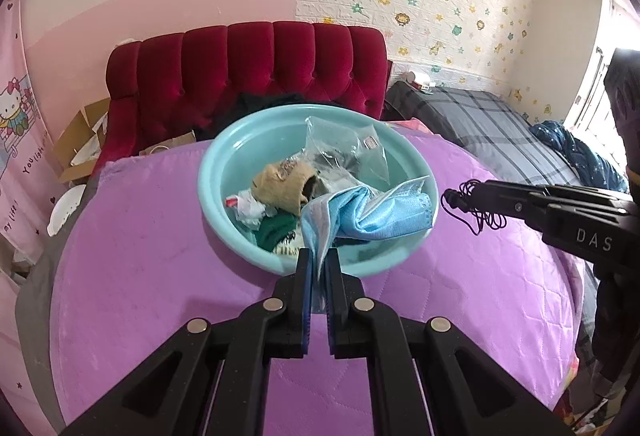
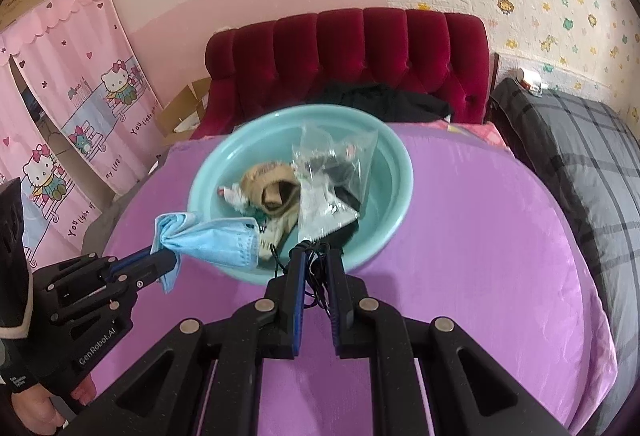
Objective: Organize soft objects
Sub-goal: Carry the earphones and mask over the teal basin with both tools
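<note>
My left claw point(image 1: 318, 262) pinches blue mask point(image 1: 384, 214); right claw point(image 2: 316, 256) clamps black cord point(image 2: 310, 278) over basin point(image 1: 224, 160). Thin cord may slip.

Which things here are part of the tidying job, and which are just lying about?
Part of the job:
- blue face mask, held by the left tool
- black cord, held by the right tool
- teal basin of soft odds and ends

Lying about:
- red headboard
- cardboard box
- plaid bedding
</note>
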Demonstrator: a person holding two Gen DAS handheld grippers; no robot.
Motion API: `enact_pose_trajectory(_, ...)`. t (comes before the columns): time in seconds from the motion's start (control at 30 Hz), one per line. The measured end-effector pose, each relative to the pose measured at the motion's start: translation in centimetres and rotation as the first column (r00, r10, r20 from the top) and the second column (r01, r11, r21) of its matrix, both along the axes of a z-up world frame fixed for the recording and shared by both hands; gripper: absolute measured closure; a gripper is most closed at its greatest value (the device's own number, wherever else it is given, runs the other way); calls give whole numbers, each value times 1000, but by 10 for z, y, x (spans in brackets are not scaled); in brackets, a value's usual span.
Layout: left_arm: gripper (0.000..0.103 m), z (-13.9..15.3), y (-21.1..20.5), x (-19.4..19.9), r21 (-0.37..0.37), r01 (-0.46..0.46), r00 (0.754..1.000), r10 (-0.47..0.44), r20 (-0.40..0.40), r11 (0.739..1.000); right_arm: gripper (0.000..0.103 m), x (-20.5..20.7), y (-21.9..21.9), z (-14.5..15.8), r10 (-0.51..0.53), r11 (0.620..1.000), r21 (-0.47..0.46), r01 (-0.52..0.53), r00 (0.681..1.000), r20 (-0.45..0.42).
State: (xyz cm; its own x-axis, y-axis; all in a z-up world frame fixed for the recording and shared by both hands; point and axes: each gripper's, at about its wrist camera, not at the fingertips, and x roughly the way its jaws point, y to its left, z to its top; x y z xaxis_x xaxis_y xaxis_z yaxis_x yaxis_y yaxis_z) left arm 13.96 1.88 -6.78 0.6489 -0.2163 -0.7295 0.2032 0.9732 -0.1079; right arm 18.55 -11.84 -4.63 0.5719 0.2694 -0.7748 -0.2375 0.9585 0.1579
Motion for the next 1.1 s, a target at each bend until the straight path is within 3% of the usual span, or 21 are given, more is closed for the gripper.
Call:
enact_pose_trajectory(0.37, 97, -4, 6, 38, 29, -12, 1000, 12, 4, 1000, 93, 43, 15, 4, 11, 1000, -14, -10, 1000, 20)
enact_pose_trajectory(1.1, 97, -47, 10, 128, 64, -41, 998, 44, -49, 997, 93, 148, 31, -53, -27, 999, -33, 24, 996, -81)
